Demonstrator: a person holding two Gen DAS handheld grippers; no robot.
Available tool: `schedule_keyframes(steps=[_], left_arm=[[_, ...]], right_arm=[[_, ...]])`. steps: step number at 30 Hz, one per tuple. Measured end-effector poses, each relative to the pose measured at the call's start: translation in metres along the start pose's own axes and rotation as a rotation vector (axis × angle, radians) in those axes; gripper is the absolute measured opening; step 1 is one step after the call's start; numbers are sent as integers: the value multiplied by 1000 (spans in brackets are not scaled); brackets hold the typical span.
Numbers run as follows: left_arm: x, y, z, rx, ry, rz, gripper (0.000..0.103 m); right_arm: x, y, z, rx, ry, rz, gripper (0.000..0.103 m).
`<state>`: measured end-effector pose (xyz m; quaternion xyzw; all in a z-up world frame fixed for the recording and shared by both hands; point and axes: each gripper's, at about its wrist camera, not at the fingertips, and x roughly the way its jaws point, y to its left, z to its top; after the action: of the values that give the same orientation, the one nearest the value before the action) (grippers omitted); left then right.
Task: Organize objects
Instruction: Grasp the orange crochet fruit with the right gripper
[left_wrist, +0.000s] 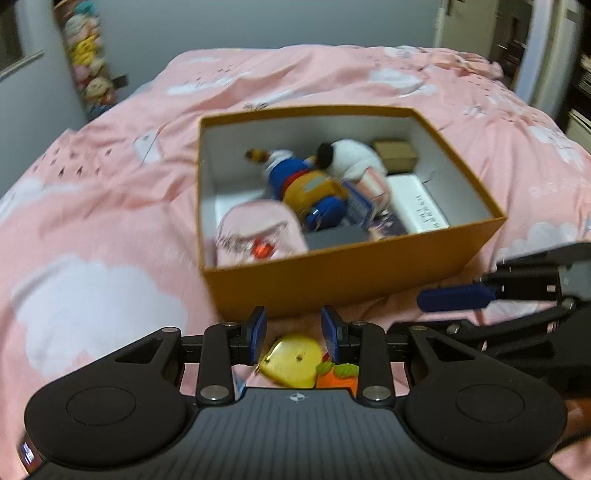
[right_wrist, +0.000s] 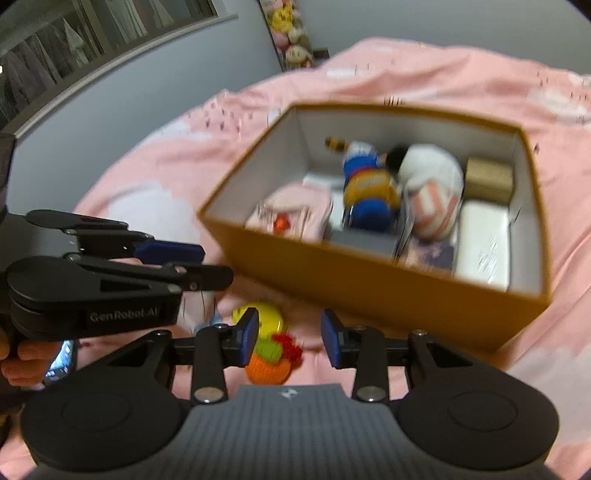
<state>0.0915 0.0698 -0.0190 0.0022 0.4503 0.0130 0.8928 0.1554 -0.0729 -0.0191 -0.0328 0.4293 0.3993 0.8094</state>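
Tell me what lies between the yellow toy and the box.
Only bare pink bedspread lies between the yellow toy and the box, as the right wrist view shows.

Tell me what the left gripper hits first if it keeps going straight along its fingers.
Probably the orange box's near wall: it fills the view just beyond the left gripper. The yellow toy lies lower, likely under that line; depth is unclear.

An open orange cardboard box (right_wrist: 369, 280) with a white inside sits on a pink cloud-print bedspread (right_wrist: 461, 81). Before its near wall lie a round yellow toy (right_wrist: 267, 319) and an orange-and-green crocheted toy (right_wrist: 269, 360). The right gripper (right_wrist: 290, 334), jaws parted and empty, hovers over them.
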Motion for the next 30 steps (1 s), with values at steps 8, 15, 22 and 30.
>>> schedule_keyframes(steps=[8,15,22,30], left_arm=[[10,14,-16,-71,34,48,38],[14,23,-22,-83,61,61,42],[17,28,-24,-86,88,33,42],[20,28,-27,-78,109,18,42]], right_arm=[[29,11,-15,-1,86,10,39],[47,19,-15,-15,116,15,47],[62,20,-14,-24,142,-10,47],[75,18,-15,-16,168,-23,47]])
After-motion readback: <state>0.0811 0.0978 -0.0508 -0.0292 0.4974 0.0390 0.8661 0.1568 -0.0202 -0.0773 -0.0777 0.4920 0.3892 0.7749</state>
